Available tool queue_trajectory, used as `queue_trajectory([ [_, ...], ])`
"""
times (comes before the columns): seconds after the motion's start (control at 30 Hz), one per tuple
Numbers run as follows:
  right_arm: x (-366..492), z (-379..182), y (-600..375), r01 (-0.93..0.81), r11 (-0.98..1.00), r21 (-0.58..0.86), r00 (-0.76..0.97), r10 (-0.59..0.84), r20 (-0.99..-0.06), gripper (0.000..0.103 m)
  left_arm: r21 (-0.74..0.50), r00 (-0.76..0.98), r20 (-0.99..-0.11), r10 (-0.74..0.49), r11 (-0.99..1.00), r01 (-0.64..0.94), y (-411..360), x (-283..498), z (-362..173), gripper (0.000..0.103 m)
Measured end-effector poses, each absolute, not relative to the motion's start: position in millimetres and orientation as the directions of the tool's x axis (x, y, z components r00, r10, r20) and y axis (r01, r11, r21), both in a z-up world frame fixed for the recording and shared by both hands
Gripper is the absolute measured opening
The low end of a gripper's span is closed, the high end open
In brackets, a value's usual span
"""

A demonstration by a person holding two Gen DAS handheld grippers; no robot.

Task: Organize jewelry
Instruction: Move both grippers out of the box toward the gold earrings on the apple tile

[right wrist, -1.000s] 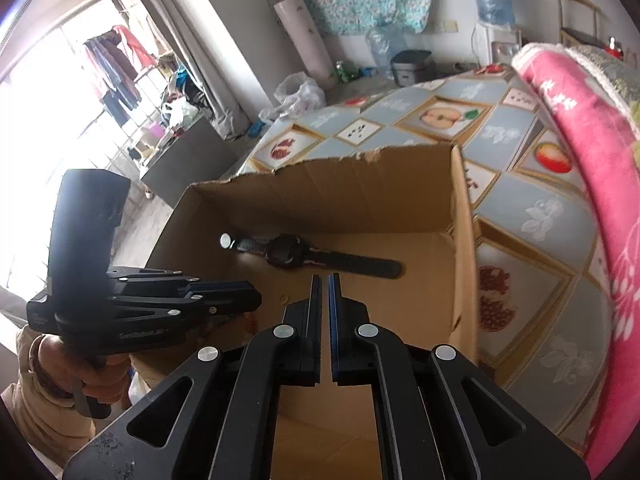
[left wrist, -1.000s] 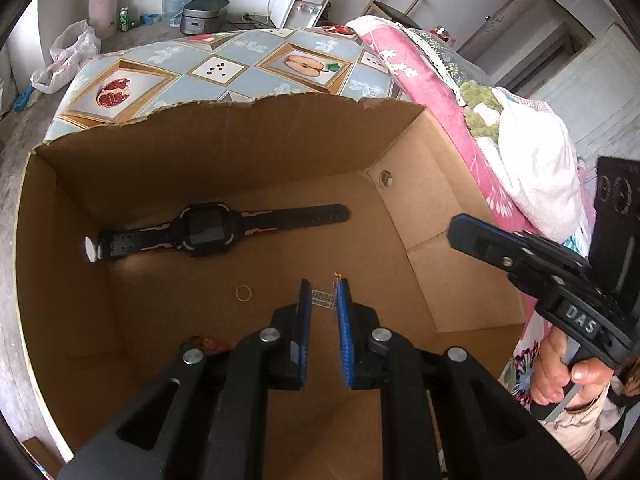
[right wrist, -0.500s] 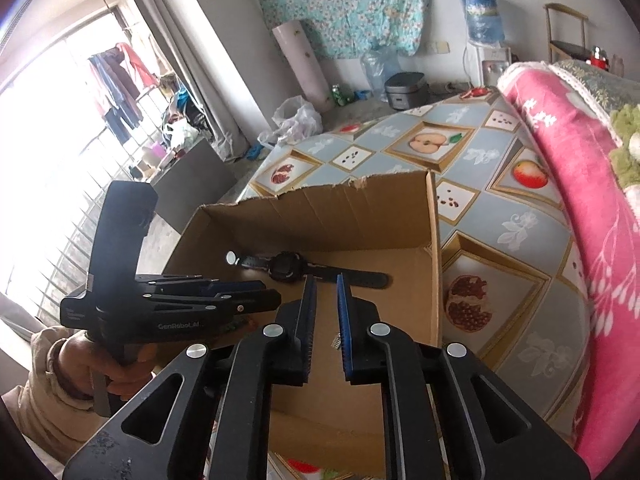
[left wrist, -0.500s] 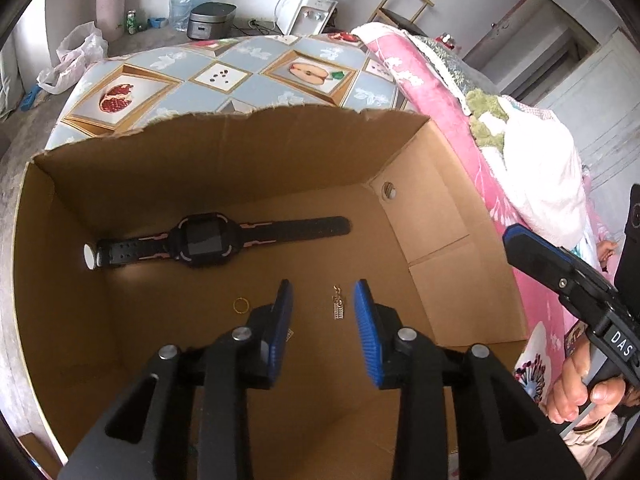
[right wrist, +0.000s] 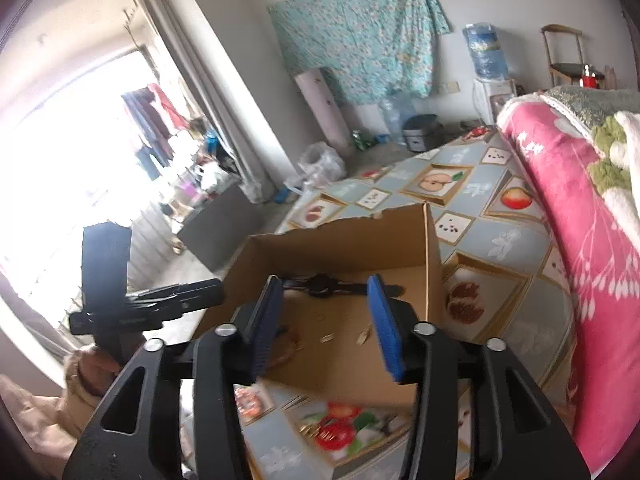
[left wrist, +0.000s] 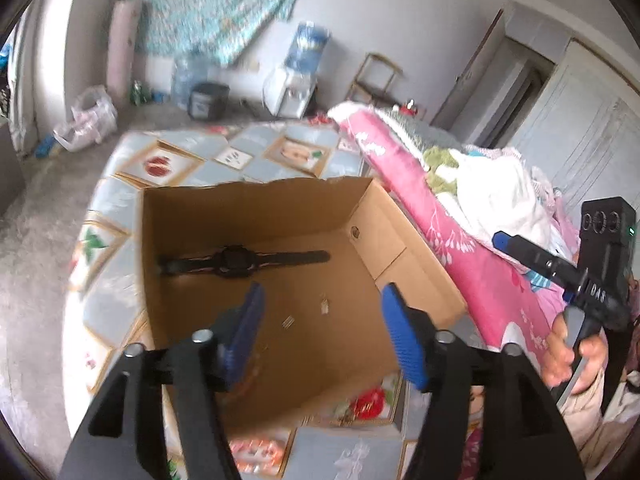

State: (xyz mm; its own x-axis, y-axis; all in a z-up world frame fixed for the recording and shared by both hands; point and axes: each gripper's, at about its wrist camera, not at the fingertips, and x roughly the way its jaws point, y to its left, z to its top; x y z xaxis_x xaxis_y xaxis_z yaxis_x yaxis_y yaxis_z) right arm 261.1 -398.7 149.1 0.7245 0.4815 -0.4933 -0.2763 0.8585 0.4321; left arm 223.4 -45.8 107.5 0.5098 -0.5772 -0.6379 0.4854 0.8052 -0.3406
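In the left wrist view, the cardboard box [left wrist: 256, 216] sat open on the fruit-patterned cloth [left wrist: 160, 164], a black watch [left wrist: 240, 262] lying flat along its far side at about twelve o'clock from the left gripper [left wrist: 320, 300]. That gripper's jaws were opening, nothing between them; two small metal trinkets [left wrist: 325, 306] lay on the box floor beyond. At three o'clock a pink blanket [left wrist: 460, 248] rose. The right gripper [right wrist: 326, 286] hung over the box's near edge, jaws opening and empty, with a thin bangle [right wrist: 294, 344] at its seven o'clock.
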Motion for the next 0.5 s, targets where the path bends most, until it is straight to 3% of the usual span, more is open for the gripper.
queue_trajectory([
  [0.1,236,145,-399,-0.3,0.864,0.405,0.728,0.482,-0.488,0.06,-0.341,0.541,-0.614,-0.575,0.811,0.476,-18,189,102,0.075],
  [0.23,213,123,-395,-0.311,0.859,0.407,0.694,0.497,-0.52,0.067,-0.334,0.556,-0.65,-0.518,0.852,0.403,9,163,77,0.081],
  [0.37,210,89,-382,-0.264,0.879,0.397,0.63,0.469,-0.619,0.074,-0.297,0.512,-0.739,-0.438,0.894,0.336,12,151,35,0.082],
  [0.5,216,43,-361,-0.175,0.944,0.28,0.551,0.33,-0.767,0.079,-0.172,0.454,-0.835,-0.311,0.931,0.323,-12,146,-7,0.082],
])
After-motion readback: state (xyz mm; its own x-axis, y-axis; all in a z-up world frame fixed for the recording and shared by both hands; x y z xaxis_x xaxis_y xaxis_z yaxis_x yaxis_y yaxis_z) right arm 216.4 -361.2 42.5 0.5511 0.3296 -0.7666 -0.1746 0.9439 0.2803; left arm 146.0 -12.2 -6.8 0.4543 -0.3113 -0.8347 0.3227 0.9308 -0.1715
